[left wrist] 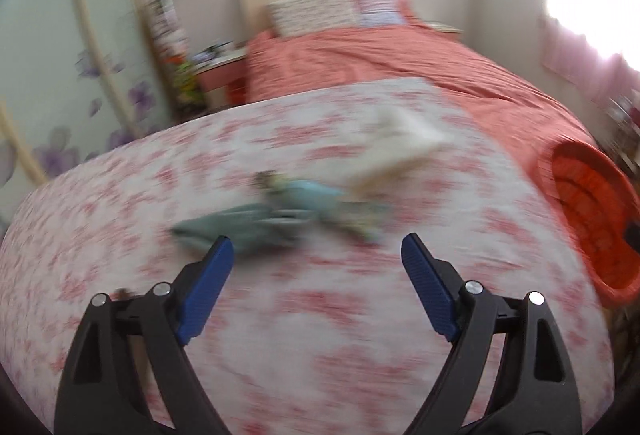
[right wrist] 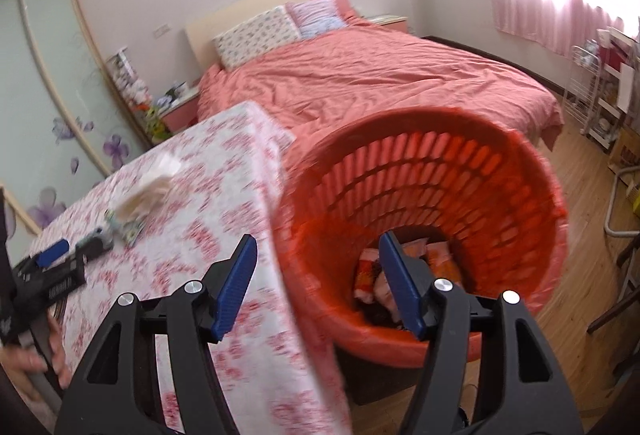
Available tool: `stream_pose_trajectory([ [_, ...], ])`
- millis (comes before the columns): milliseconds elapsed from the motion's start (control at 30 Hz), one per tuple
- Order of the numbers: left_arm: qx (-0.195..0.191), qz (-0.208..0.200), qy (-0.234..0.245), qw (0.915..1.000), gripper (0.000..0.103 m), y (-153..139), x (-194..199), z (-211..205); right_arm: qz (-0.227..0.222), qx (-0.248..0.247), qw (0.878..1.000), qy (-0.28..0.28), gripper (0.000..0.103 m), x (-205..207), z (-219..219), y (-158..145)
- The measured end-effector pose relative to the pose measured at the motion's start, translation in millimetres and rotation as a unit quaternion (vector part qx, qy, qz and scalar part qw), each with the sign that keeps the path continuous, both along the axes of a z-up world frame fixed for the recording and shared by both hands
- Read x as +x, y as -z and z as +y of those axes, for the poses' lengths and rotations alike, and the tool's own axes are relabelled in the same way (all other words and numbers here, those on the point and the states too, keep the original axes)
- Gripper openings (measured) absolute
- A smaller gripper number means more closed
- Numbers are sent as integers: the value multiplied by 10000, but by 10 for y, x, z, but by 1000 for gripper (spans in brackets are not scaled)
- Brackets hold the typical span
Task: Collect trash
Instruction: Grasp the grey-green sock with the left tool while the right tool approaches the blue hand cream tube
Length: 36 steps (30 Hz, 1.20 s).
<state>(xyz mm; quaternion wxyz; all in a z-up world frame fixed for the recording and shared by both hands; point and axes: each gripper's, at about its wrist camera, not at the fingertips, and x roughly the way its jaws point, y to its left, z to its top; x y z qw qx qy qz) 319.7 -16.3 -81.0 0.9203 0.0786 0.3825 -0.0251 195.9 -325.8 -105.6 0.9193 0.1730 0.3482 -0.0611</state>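
Floral cloth covers the worktop (left wrist: 320, 335), over which the left tongs (left wrist: 317, 255) gape wide and empty. Just beyond lie a blurred blue wrapper (left wrist: 304, 201) and white tissue (left wrist: 396, 151). Right tongs (right wrist: 318, 255) stand partly open, empty, above the red basket (right wrist: 520, 203) holding wrappers.

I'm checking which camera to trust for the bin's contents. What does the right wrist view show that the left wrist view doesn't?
Only the right wrist view looks down into the orange basket: colourful wrappers lie at its bottom. It also shows the open right gripper, the left gripper over the table, and the person's hand.

Only the left wrist view shows the open left gripper's empty jaws from behind, aimed at a blurred blue-green wrapper.

Both show the floral tablecloth, the white crumpled paper, the bed and the basket's rim.
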Motion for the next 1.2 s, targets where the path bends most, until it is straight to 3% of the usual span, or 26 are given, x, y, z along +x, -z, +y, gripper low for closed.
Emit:
stream_pose_trajectory([
  [200, -321, 375, -643, 9967, 84, 130, 360, 499, 106, 21, 9996, -269, 64, 107, 294, 42],
  [400, -532, 541, -517, 9958, 83, 242, 529, 525, 151, 4, 9992, -381, 64, 146, 446, 51],
  [667, -674, 501, -97, 9964, 39, 323, 524, 451, 251, 20, 9983, -526, 64, 220, 600, 104],
  [733, -611, 538, -29, 9967, 23, 337, 467, 453, 274, 43, 9980, -576, 64, 239, 648, 118],
  [900, -786, 684, 121, 9945, 8, 369, 226, 626, 324, 4, 9964, -782, 64, 341, 838, 168],
  [1200, -980, 724, 165, 9924, 8, 329, -35, 822, 388, 52, 9870, -1561, 63, 920, 1458, 200],
])
